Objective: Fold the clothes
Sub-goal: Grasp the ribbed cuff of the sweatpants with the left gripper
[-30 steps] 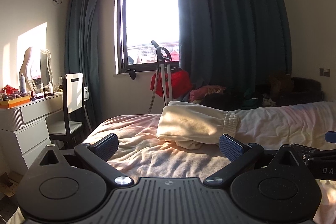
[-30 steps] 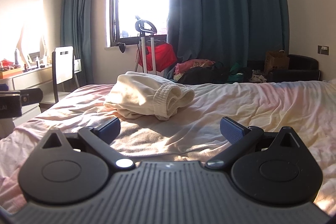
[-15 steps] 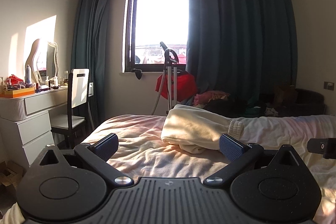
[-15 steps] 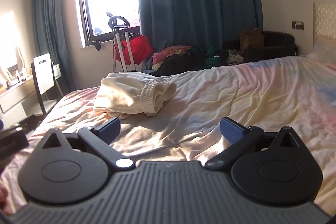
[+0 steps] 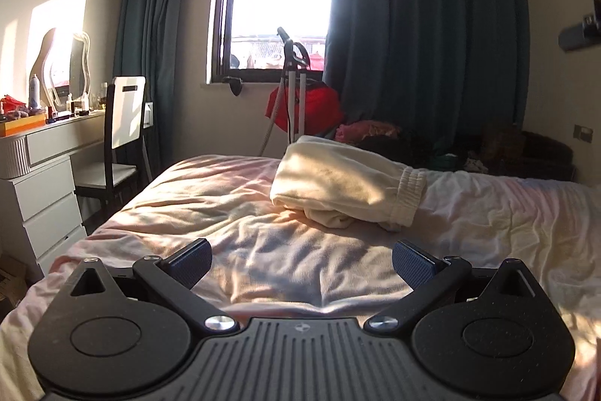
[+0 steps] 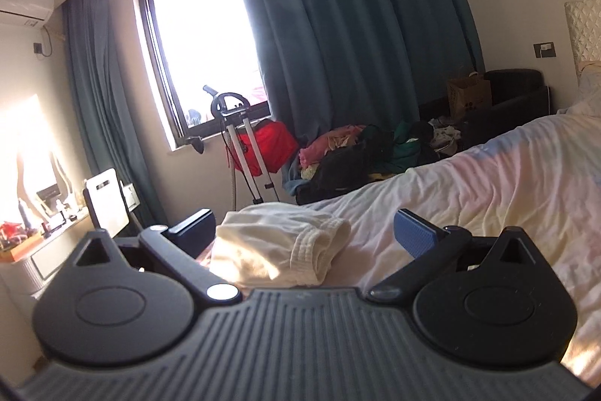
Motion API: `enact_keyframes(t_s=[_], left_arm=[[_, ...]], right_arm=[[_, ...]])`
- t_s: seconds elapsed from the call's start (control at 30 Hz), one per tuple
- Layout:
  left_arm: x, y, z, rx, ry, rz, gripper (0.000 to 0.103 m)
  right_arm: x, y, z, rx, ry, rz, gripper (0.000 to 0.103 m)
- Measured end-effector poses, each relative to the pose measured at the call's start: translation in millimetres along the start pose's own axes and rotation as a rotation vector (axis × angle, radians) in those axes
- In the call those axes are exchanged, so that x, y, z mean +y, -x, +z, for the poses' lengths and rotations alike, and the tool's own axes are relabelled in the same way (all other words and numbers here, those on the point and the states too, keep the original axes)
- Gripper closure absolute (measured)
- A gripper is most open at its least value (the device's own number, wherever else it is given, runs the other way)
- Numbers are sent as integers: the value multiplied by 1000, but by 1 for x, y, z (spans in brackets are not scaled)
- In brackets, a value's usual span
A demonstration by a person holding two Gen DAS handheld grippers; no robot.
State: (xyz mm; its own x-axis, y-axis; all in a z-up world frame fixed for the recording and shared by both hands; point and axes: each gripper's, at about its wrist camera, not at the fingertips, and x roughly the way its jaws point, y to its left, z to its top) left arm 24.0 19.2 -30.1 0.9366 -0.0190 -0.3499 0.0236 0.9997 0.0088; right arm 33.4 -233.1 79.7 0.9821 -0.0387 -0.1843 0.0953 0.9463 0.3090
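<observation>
A cream garment with a ribbed band (image 5: 349,183) lies bundled on the bed (image 5: 225,205), its ribbed opening facing right. My left gripper (image 5: 300,260) hovers over the sheet well short of the garment, open, nothing between its blue pads (image 5: 189,260). In the right wrist view the same garment (image 6: 281,247) sits just beyond my right gripper (image 6: 306,233), which is open and tilted, with nothing held. The right gripper's body shows as a dark shape (image 5: 578,32) high at the right edge of the left wrist view.
A white dresser (image 5: 37,183) with a mirror and bottles and a chair (image 5: 120,134) stand left of the bed. Beyond the bed are a red bag with a stand (image 5: 304,104), a clothes pile (image 6: 360,153), a dark sofa (image 6: 507,100) and curtains.
Both grippers have risen and pulled back from the garment. The right gripper lifted and rolled, tilting its view; it now appears high at the right of the left wrist view. Both stay open.
</observation>
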Motion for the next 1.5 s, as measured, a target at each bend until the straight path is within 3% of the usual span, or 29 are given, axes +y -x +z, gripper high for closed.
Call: enact_keyframes(t_s=[0.2,0.33,0.5,0.57,0.67,0.83,0.93,0.97,1.0,1.03,1.1,1.13,1.2,1.23,1.3,1.5], left_arm=[[-31,-52,-7,45,-139,-21,0],[-59,-107,0,60,-200,-112,0],[-110,-185,30,21,-305,-94,0],[-132,-212,44,0,-336,-70,0],[-162,-263,69,32,-321,-50,0],[-202,-336,77,88,-426,77,3],[-214,-355,80,23,-467,187,4],[-213,-358,84,-2,-454,206,6],[-209,-360,88,-5,-436,197,17],[-205,-361,94,-1,-416,181,39],[-197,-361,106,25,-399,168,65],[-192,-355,110,9,-397,169,72],[-183,-336,116,-61,-433,200,76],[-178,-326,122,-73,-435,202,84],[-167,-306,134,-84,-422,194,89],[-121,-220,165,-151,-369,170,90]], right_arm=[[-41,-47,-20,-5,14,-97,0],[-82,-70,-52,77,-50,-144,0],[-115,-104,-72,170,-121,-203,0],[-123,-113,-71,166,-158,-220,0],[-137,-127,-75,167,-212,-242,0],[-160,-144,-87,216,-279,-252,0],[-168,-150,-93,229,-316,-249,0],[-168,-152,-94,229,-313,-250,0],[-168,-153,-96,229,-310,-252,0],[-167,-155,-98,232,-308,-249,0],[-165,-157,-102,237,-305,-243,0],[-163,-159,-103,238,-304,-240,0],[-159,-160,-107,234,-301,-235,0],[-156,-161,-110,226,-292,-230,0],[-146,-161,-116,232,-259,-209,0],[-118,-154,-117,169,-144,-128,0]])
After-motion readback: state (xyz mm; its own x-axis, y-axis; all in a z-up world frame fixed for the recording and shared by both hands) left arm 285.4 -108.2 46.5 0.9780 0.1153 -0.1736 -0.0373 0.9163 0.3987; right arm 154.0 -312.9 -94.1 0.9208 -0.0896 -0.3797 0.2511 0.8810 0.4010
